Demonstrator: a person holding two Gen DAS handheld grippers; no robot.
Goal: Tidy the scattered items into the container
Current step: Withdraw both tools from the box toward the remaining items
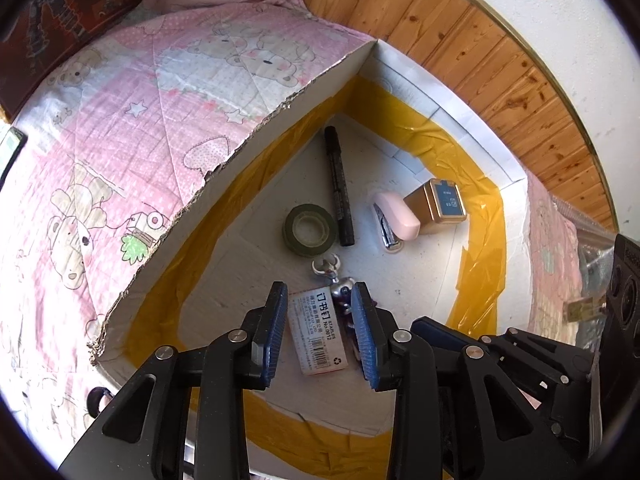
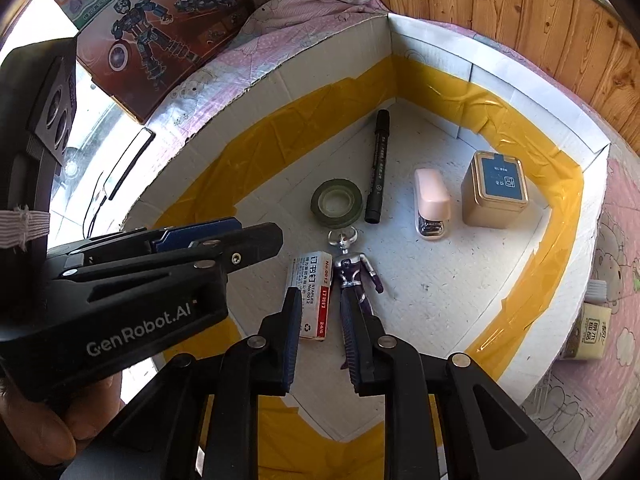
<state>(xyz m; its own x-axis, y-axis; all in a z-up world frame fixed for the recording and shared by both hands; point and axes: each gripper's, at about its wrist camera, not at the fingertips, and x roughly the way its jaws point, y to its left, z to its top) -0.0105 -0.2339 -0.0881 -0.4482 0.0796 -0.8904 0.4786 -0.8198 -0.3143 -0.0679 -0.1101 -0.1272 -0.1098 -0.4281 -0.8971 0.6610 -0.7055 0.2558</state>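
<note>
Inside white cardboard box (image 2: 432, 60) with yellow tape: pink-white staple carton (image 1: 316, 330) between spread left tongs (image 1: 320, 334), untouched; silver-purple toy figure (image 2: 354, 270) beside it, legs between slightly parted right tongs (image 2: 322, 342), contact unclear.

One marker (image 2: 377, 166); one stapler (image 2: 431, 203); one tin (image 2: 496, 190).
</note>
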